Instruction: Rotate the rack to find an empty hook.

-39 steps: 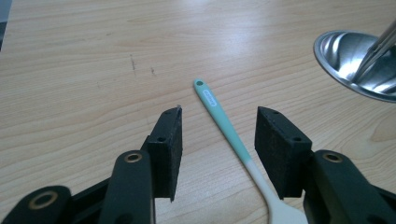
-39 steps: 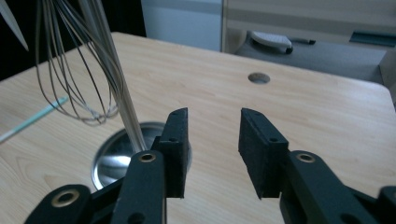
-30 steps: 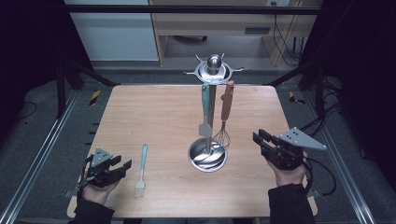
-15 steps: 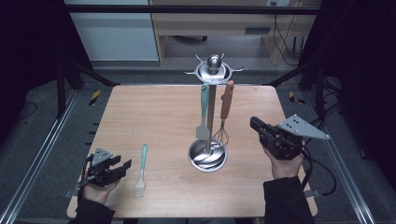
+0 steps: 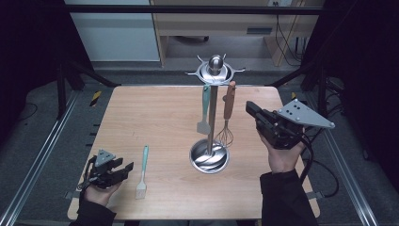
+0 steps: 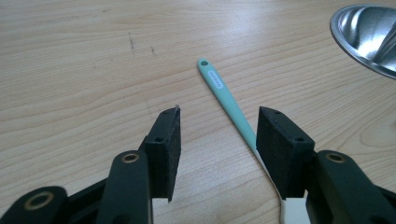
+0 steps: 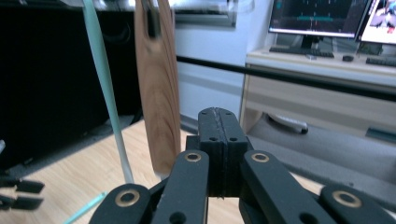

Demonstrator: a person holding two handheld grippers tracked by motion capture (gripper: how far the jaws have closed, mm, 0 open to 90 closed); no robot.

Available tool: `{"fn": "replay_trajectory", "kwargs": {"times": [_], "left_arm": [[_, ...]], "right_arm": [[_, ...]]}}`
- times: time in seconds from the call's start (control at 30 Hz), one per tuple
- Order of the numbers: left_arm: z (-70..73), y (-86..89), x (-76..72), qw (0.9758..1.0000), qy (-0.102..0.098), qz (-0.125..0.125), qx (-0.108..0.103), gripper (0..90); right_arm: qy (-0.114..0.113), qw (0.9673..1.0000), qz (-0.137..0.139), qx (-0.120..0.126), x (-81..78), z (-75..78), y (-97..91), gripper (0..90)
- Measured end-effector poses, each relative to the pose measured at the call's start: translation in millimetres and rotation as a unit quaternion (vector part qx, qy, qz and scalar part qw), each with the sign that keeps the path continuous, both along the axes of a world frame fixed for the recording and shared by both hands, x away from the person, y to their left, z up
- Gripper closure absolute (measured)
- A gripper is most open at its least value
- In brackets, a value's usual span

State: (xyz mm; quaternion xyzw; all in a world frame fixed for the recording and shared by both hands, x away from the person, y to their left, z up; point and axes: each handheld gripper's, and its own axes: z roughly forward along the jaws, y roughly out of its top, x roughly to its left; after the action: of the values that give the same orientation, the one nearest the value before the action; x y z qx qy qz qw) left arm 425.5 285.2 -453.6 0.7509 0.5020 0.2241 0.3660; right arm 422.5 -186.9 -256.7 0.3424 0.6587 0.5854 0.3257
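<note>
Left gripper (image 6: 215, 140) sits low on the bench (image 5: 141, 113), jaws open and empty, with the teal brush (image 6: 227, 102) lying between them, nearer one pad: a skewed close may flick it away. Right gripper (image 7: 218, 135), jaws just closed on nothing, hangs beside the rack's (image 5: 210, 141) wooden-handled whisk (image 7: 156, 93); a nudge could swing it off its hook.

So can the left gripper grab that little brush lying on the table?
Probably yes. The left gripper is open, right beside the brush, whose teal handle already lies between its jaws, with nothing on the table in the way.
</note>
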Motion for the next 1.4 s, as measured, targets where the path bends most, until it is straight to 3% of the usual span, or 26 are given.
{"fn": "replay_trajectory", "kwargs": {"times": [0.2,0.5,1.4], "left_arm": [[-0.4,-0.4,0.1,1.0,0.002,-0.002,-0.001,49.6],[-0.6,-0.5,0.4,1.0,0.006,-0.005,0.001,49.3],[-1.3,-1.2,1.1,0.9999,0.011,-0.005,0.006,49.3]], "right_arm": [[-0.022,0.9997,0.009,0.0,-2.3,20.9,9.9,90.0],[-0.036,0.9992,0.014,-0.005,-2.0,37.0,18.9,90.0],[-0.042,0.9982,0.036,-0.023,-6.9,44.4,35.0,90.0]]}}
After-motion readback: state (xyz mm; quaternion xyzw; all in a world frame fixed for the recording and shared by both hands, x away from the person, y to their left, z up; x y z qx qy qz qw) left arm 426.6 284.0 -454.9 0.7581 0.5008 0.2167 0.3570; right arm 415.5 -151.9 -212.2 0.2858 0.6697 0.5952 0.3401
